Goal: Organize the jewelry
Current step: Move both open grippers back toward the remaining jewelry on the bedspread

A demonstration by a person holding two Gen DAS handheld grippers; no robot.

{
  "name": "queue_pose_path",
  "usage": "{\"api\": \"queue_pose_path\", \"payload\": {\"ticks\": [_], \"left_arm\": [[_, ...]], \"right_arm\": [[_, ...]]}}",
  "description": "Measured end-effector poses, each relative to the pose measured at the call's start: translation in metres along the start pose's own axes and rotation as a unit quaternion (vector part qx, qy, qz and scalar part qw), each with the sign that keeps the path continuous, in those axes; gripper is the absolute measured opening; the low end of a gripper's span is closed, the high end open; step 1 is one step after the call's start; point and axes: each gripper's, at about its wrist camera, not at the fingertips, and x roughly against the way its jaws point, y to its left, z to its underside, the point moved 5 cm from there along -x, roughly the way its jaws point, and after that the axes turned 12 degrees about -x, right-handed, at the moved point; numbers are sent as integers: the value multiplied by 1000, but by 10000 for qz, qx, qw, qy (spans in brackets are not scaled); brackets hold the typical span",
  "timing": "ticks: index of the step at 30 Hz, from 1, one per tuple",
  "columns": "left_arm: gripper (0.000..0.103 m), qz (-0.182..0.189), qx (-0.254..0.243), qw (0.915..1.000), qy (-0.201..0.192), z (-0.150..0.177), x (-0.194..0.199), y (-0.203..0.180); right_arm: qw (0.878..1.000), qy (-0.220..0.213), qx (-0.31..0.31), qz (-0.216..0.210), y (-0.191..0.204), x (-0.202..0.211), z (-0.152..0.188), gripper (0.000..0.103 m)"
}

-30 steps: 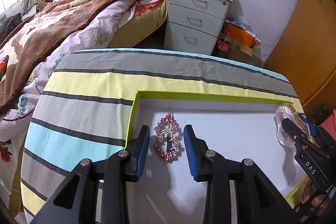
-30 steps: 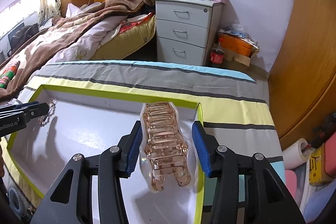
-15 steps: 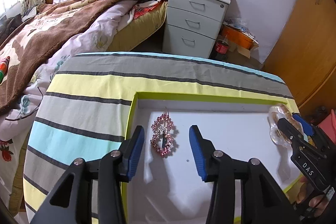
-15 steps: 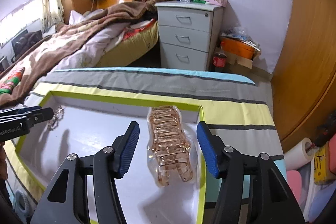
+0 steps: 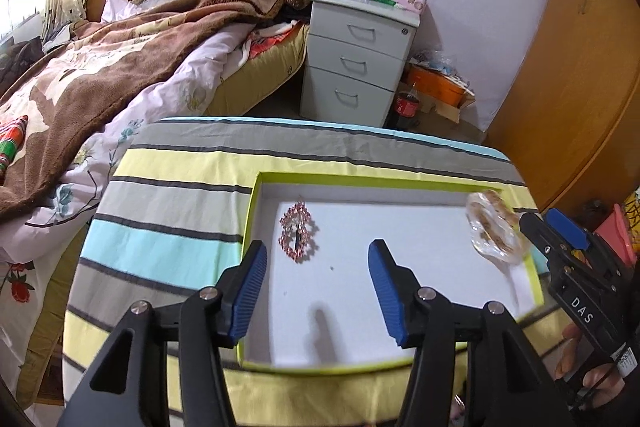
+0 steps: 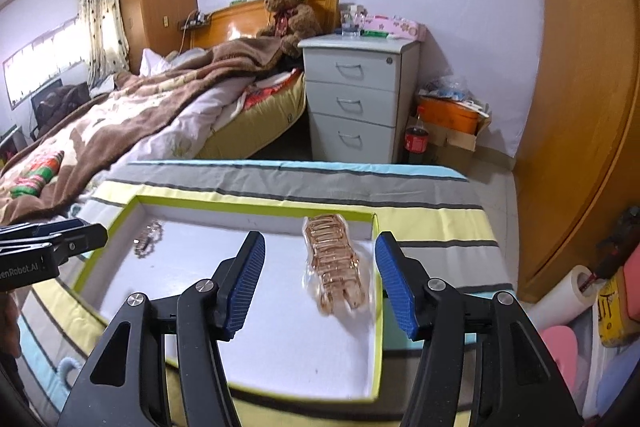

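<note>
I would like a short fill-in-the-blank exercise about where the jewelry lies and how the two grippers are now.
1. The pink rhinestone hair clip lies inside the white tray with the ____ rim.
2. The amber claw clip lies near the tray's ____ edge.
3. The left gripper and the right gripper are both ____.
4. On the bed's headboard sits a brown ____.

Missing words: green; right; open; teddy bear
</note>
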Motion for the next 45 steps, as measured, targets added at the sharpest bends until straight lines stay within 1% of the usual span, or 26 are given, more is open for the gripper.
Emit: {"api": "queue_pose_path", "payload": {"ticks": [5, 12, 16, 18, 22, 25, 28, 29, 34, 36, 39, 40, 41, 43, 44, 45], "left_arm": [[56, -36, 2, 9998, -179, 13, 28, 1], [56, -62, 40, 9997, -228, 47, 56, 7], [57, -46, 83, 9997, -211, 69, 68, 10], [57, 22, 113, 9997, -217, 82, 73, 11], [57, 128, 197, 9995, -189, 106, 77, 16], [57, 118, 194, 9996, -154, 123, 80, 19], [64, 241, 247, 9992, -178, 139, 83, 23], [64, 277, 282, 9991, -170, 144, 83, 24], [65, 386, 490, 9980, 106, 164, 82, 33], [65, 278, 515, 9982, 149, 172, 83, 37], [65, 373, 581, 9975, 151, 179, 85, 39], [65, 385, 581, 9974, 156, 181, 85, 39], [65, 393, 577, 9974, 164, 183, 85, 39], [65, 396, 569, 9974, 191, 187, 86, 38], [65, 387, 547, 9975, 202, 188, 86, 38], [65, 376, 553, 9975, 216, 189, 86, 38]], "right_arm": [[9999, -110, -50, -70, 1, 29, 9, 58], [9997, -90, -98, -190, 1, 65, 42, 58], [9994, 63, -136, -305, 2, 76, 65, 58], [9993, 167, -126, -319, 2, 78, 77, 58], [9981, 425, -64, -445, 7, 84, 104, 58], [9964, 635, -44, -559, 13, 87, 120, 58], [9951, 766, 41, -627, 21, 90, 134, 58], [9946, 804, 54, -657, 22, 92, 138, 58], [9908, 1075, 59, -815, 33, 94, 160, 58], [9901, 1143, 103, -809, 37, 93, 167, 58], [9888, 1230, 121, -833, 44, 90, 171, 58], [9890, 1250, 140, -777, 45, 88, 172, 56], [9891, 1267, 168, -728, 46, 86, 173, 48], [9886, 1341, 239, -634, 48, 82, 176, 40], [9880, 1382, 265, -631, 50, 80, 178, 37], [9880, 1380, 285, -633, 51, 81, 179, 37]]}}
